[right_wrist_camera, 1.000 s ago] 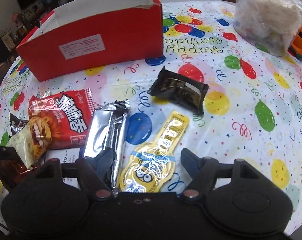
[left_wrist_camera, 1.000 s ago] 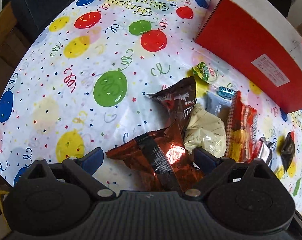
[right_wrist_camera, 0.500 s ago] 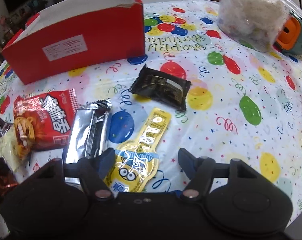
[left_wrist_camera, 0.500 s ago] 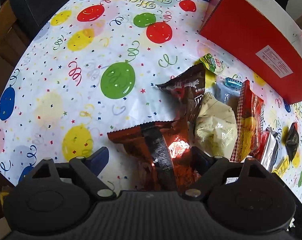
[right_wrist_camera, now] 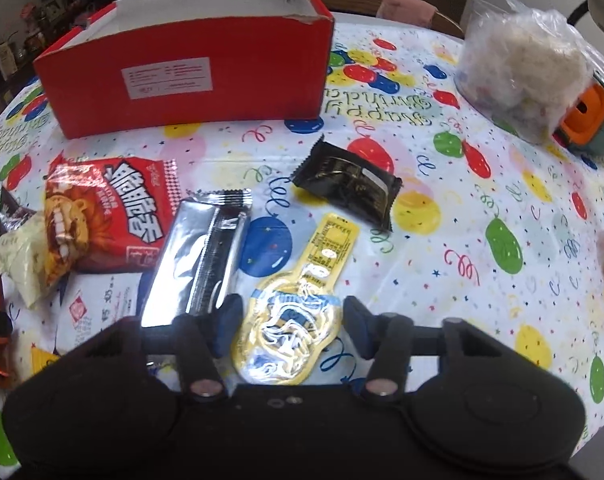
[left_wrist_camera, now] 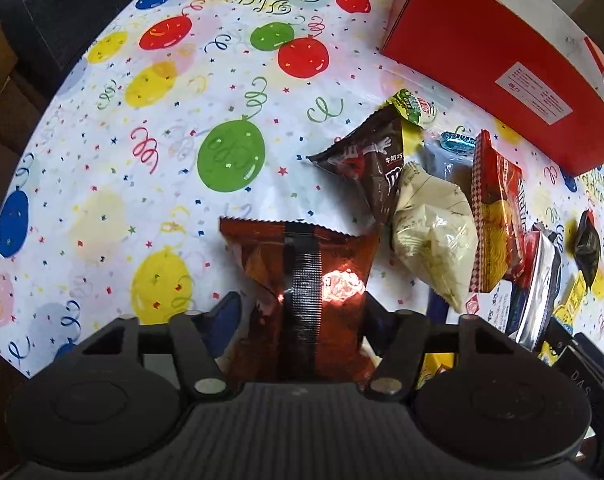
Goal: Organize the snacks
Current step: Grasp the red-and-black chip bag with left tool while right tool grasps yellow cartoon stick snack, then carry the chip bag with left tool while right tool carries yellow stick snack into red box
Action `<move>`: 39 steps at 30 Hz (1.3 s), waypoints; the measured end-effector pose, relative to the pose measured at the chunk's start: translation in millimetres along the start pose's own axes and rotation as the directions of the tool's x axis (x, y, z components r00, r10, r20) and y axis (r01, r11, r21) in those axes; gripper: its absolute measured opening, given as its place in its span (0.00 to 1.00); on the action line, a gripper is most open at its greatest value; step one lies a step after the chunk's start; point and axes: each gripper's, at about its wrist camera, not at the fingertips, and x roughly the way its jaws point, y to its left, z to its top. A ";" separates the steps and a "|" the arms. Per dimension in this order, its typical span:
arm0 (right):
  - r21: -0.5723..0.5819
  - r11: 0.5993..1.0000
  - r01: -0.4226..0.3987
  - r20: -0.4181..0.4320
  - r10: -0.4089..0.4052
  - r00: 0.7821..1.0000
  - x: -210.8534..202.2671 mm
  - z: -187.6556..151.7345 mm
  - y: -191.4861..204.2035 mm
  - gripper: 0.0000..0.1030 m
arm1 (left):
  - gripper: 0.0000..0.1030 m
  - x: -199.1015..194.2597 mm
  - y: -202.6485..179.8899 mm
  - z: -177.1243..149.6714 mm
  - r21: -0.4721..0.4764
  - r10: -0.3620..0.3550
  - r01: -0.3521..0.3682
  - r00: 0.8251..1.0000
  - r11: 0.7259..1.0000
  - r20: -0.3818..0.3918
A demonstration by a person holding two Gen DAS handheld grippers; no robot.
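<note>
1. Coppery, crinkled foil fills the left wrist view: a shiny packet [left_wrist_camera: 302, 280] with a black seam strip and zigzag top edge lies between the fingers of the left gripper [left_wrist_camera: 302, 312]. Its jaws are closing, the blue pads at the packet's sides; whether they already press it I cannot tell.
2. Ahead of the packet lie a brown chocolate bag [left_wrist_camera: 366, 164], a cream pouch [left_wrist_camera: 434, 236] and a red crisp bag [left_wrist_camera: 498, 208], bunched and overlapping on a glossy balloon-print tablecloth [left_wrist_camera: 122, 160].
3. At top right stands a red cardboard box [left_wrist_camera: 482, 52] with a white label.
4. In the right wrist view, the right gripper [right_wrist_camera: 290, 326] straddles the round end of a flat, keyhole-shaped yellow sachet [right_wrist_camera: 298, 308]. Its jaws are closing, with a gap still showing at each pad.
5. Just left of the sachet lies a long silver foil wrapper [right_wrist_camera: 198, 256]; beyond the sachet, apart, sits a black pillow pack [right_wrist_camera: 348, 184].
6. The box, open-topped, stands behind them; a clear bag [right_wrist_camera: 522, 68] of white lumps sits far right.
</note>
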 end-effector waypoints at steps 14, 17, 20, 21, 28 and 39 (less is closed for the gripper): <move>-0.045 0.999 -0.011 0.070 0.014 0.997 -13.4 -10.3 -2.3 0.08 | 0.49 -9.1 8.4 -2.4 0.026 0.005 -0.005 1.000 1.000 0.024; -0.015 1.000 -0.017 0.062 0.018 0.998 -13.5 -13.6 -7.5 0.23 | 0.49 -9.3 10.1 -3.0 0.023 0.004 -0.004 1.000 1.000 0.020; 0.038 0.999 -0.014 0.055 0.012 0.998 -11.7 -14.5 -15.3 0.49 | 0.49 -10.0 10.7 -3.2 0.021 0.003 -0.003 1.000 1.000 0.018; 0.058 0.998 -0.014 0.051 0.011 0.999 -10.2 -14.5 -17.8 0.68 | 0.49 -10.4 10.5 -3.2 0.022 0.002 -0.003 1.000 1.000 0.018; 0.157 0.987 -0.023 0.000 0.024 1.000 7.4 -9.0 -26.4 0.64 | 0.49 -13.9 8.1 -4.2 0.034 0.001 -0.002 1.000 0.999 0.026; 0.118 0.993 0.007 0.002 -0.007 1.000 7.4 -10.0 -19.3 0.49 | 0.49 -18.2 10.7 -3.4 0.033 0.002 -0.003 0.999 0.999 0.040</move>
